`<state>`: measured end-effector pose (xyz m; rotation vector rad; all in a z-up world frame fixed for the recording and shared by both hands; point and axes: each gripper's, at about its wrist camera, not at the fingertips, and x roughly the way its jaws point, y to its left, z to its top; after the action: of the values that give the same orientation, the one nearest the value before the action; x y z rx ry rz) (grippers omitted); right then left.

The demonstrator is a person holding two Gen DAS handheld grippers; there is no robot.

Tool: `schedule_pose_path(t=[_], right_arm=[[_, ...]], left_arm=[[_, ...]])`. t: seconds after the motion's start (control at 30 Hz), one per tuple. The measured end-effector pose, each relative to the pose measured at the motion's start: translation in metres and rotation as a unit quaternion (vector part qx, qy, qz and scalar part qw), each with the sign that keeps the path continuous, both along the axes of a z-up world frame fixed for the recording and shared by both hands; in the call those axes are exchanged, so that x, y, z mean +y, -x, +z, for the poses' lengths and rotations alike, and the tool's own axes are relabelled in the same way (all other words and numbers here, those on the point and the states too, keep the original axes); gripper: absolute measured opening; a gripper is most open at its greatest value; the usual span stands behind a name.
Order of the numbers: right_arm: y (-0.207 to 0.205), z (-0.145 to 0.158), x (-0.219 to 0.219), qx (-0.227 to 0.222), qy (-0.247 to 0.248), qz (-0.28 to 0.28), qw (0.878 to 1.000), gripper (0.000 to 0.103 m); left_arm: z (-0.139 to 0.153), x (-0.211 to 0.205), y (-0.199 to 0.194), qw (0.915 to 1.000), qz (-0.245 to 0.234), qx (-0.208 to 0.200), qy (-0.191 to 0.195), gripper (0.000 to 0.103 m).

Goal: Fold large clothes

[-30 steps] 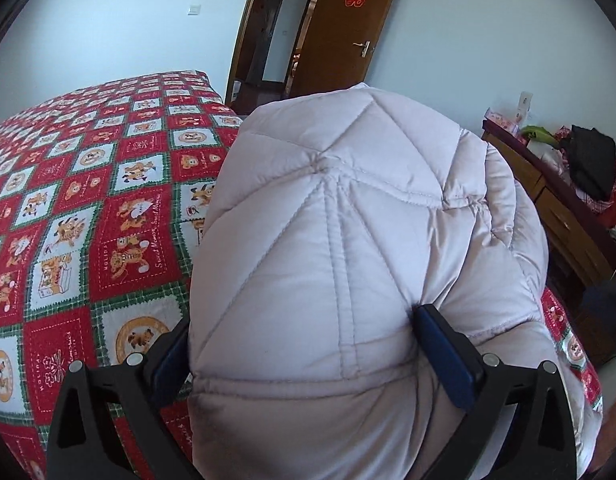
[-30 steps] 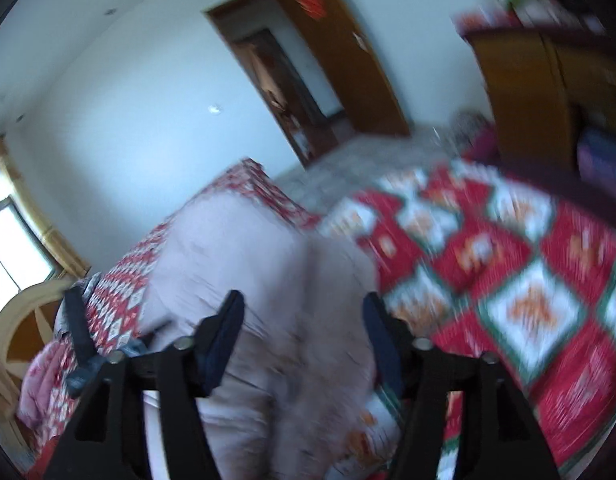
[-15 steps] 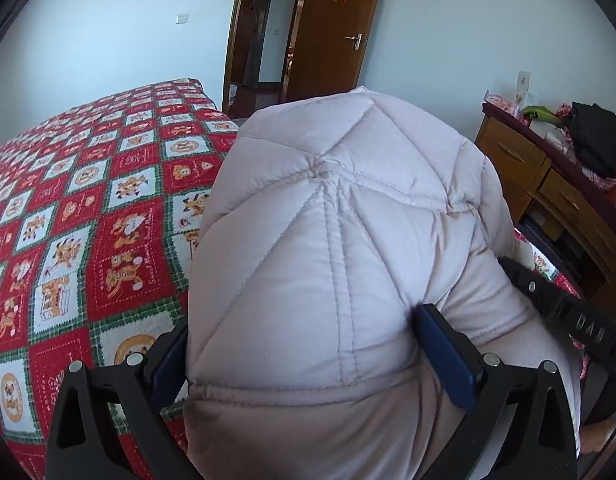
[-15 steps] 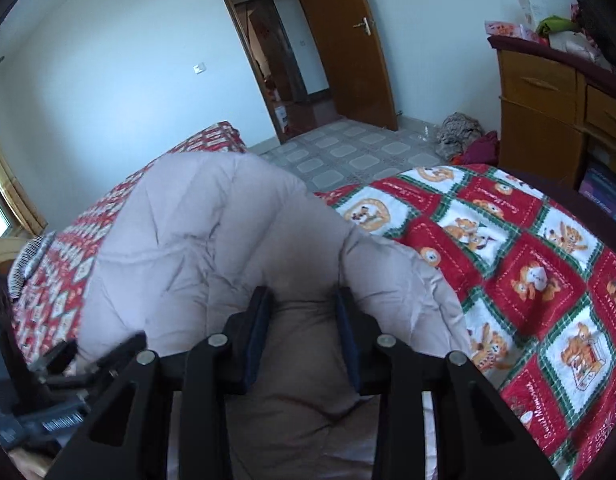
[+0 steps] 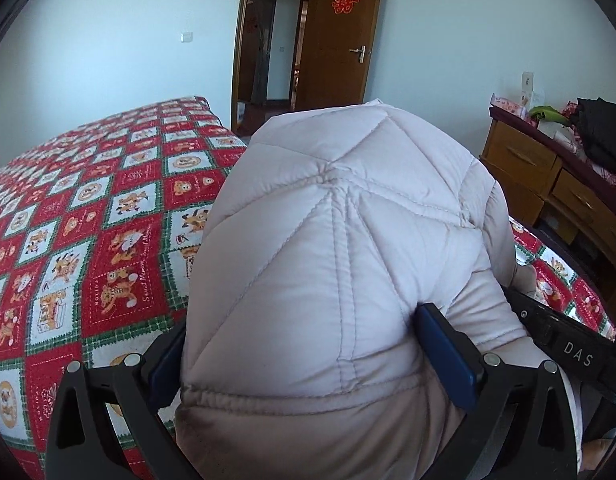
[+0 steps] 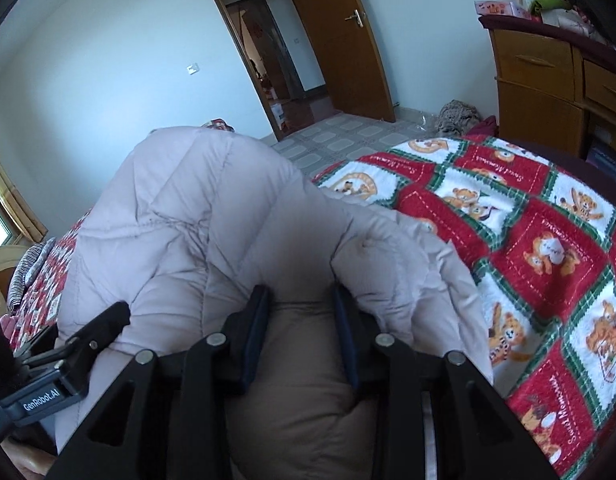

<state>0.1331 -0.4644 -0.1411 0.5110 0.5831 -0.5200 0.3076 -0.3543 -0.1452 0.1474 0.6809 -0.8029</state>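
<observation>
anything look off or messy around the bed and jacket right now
The quilted jacket is bunched into a puffy mound on the patterned bedspread, with the left gripper and right gripper each clamped on a fold. Its hem has a darkish smudge. A heap of cloth lies on the floor by the dresser.

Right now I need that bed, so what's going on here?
A person is folding a pale pink quilted puffer jacket on the bed's red-and-green teddy-bear patterned blanket. The left gripper clamps a wide bunch of it; the right gripper pinches a narrower fold beside it. The jacket is still bunched in a mound, not laid flat.
</observation>
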Motion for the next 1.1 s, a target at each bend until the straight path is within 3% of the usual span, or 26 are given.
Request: schedule_pose_path(t=[0.43,0.67,0.9,1.0,1.1], right_arm=[[-0.001,0.005,0.013,0.023,0.041,-0.012,0.999,0.035],[0.0,0.006,0.017,0.022,0.047,-0.017,0.999,0.036],[0.003,0.01,0.02,0.017,0.054,-0.022,0.998,0.038],[0.011,0.018,0.025,0.017,0.054,-0.021,0.998,0.044],[0.036,0.036,0.04,-0.008,0.05,-0.034,0.998,0.066]], left_arm=[[0.02,0.03,0.005,0.9995,0.019,0.026,0.001,0.102],[0.051,0.041,0.023,0.995,0.058,-0.077,-0.024,0.102],[0.091,0.072,0.045,0.9894,0.076,-0.122,0.02,0.102],[0.105,0.083,0.057,0.9871,0.079,-0.137,0.024,0.102],[0.114,0.093,0.068,0.9852,0.08,-0.15,0.022,0.102]])
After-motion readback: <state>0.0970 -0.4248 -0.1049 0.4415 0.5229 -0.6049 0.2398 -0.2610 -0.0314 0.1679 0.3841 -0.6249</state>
